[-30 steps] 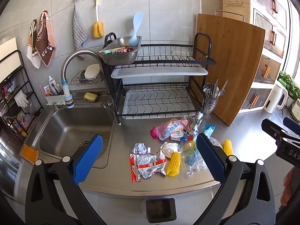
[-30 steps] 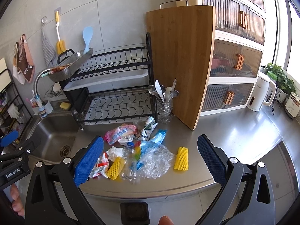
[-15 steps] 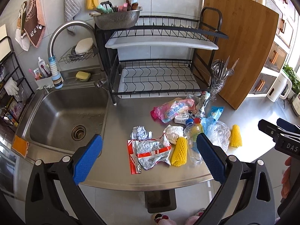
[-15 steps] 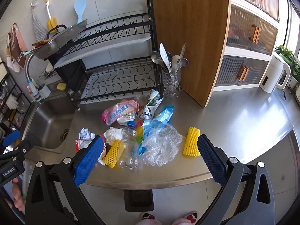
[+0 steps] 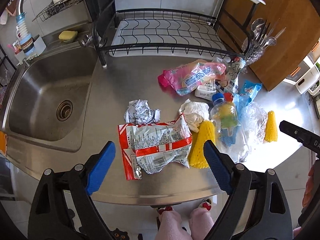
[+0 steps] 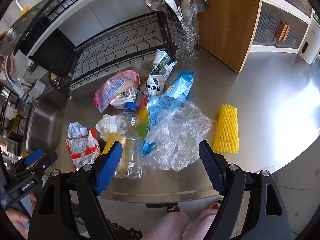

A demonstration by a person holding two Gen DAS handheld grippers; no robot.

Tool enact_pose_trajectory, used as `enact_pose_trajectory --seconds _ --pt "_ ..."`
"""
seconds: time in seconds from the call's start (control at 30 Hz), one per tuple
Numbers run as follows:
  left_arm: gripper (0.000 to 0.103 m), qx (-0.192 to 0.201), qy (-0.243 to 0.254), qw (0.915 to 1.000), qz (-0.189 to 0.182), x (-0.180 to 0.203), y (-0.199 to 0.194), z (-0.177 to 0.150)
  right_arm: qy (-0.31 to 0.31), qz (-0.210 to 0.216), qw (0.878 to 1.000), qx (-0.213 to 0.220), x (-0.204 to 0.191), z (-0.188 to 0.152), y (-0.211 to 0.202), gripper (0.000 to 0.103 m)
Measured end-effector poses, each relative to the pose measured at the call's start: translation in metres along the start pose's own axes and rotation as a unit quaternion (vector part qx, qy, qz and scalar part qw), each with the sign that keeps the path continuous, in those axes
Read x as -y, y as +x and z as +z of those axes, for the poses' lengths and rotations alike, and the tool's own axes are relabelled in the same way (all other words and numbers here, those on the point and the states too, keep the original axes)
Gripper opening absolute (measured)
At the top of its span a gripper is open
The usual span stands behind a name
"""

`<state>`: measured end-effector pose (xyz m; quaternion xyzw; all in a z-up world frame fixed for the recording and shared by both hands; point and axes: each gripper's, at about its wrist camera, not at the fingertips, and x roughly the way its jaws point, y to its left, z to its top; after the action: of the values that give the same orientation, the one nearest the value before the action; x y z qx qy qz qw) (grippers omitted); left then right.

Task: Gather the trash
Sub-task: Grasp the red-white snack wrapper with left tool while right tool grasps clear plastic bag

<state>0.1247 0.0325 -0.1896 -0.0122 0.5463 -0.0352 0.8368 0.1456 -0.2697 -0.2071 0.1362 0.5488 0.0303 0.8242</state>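
Your trash lies heaped on the steel surface (image 5: 124, 84), near its front edge. The red-and-silver wrapper (image 5: 156, 146) sits between your left gripper (image 5: 159, 166) fingers, which are released and touch nothing; a crumpled foil ball (image 5: 140, 113) lies just behind it and a yellow foam net (image 5: 200, 142) touches its right side. Your right gripper (image 6: 160, 164) frames the clear plastic film (image 6: 180, 136) and the bottle (image 6: 130, 132), fingers also released and clear of both. Both pairs of fingers have just been closing a little, with nothing pressed between them.

The rack (image 5: 166, 34) and the cutlery glass (image 6: 184, 38) stand behind the heap, and the board (image 6: 224, 20) leans at the far right. The sink (image 5: 48, 100) opens to the left, just beside the wrapper. A second foam net (image 6: 227, 129) lies alone on the right, with bare steel beyond it.

Compared with a second ago, both grippers have dropped and tipped downward: the wall and upper shelf have left view, and the heap now fills the frame.
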Motion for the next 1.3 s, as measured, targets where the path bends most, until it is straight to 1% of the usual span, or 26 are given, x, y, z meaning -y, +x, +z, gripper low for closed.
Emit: enact_pose_trajectory --seconds 0.07,0.13,0.2,0.37,0.57,0.73,0.93,1.1,1.17,1.2,1.3 --pt "0.086 -0.012 0.002 0.9999 0.002 -0.002 0.013 0.0 0.007 -0.004 1.0 -0.017 0.004 0.002 0.014 0.075" --pt "0.087 -0.023 0.003 0.9997 0.001 -0.003 0.024 0.001 0.013 -0.007 0.999 -0.031 0.007 0.004 0.027 0.067" --pt "0.087 -0.03 0.005 0.9995 0.0 -0.004 0.033 0.0 0.019 -0.004 0.999 -0.04 0.01 0.004 0.037 0.063" --pt "0.089 -0.041 0.002 0.9991 0.005 -0.006 0.051 0.002 0.029 -0.004 0.999 -0.044 0.012 0.007 0.052 0.063" --pt "0.094 -0.049 0.006 0.9986 0.018 -0.008 0.064 0.004 0.036 0.001 0.998 -0.052 0.013 0.011 0.067 0.063" --pt "0.094 -0.057 0.012 0.9983 0.011 -0.002 0.073 0.005 0.041 -0.003 0.998 -0.056 0.014 0.012 0.076 0.063" --pt "0.094 -0.073 0.014 0.9972 0.011 0.004 0.092 0.003 0.041 -0.01 0.996 -0.075 0.015 0.01 0.093 0.062" --pt "0.095 -0.08 0.011 0.9967 0.001 0.003 0.101 -0.001 0.042 -0.014 0.995 -0.091 0.018 0.004 0.106 0.062" --pt "0.096 -0.081 0.008 0.9966 0.0 0.002 0.105 -0.003 0.042 -0.016 0.994 -0.097 0.019 0.002 0.111 0.057" --pt "0.096 -0.084 0.007 0.9964 -0.005 0.001 0.107 -0.004 0.039 -0.019 0.994 -0.102 0.018 0.002 0.114 0.052" --pt "0.096 -0.089 -0.002 0.9957 -0.025 -0.002 0.113 -0.011 0.034 -0.025 0.994 -0.102 0.017 0.001 0.116 0.05"
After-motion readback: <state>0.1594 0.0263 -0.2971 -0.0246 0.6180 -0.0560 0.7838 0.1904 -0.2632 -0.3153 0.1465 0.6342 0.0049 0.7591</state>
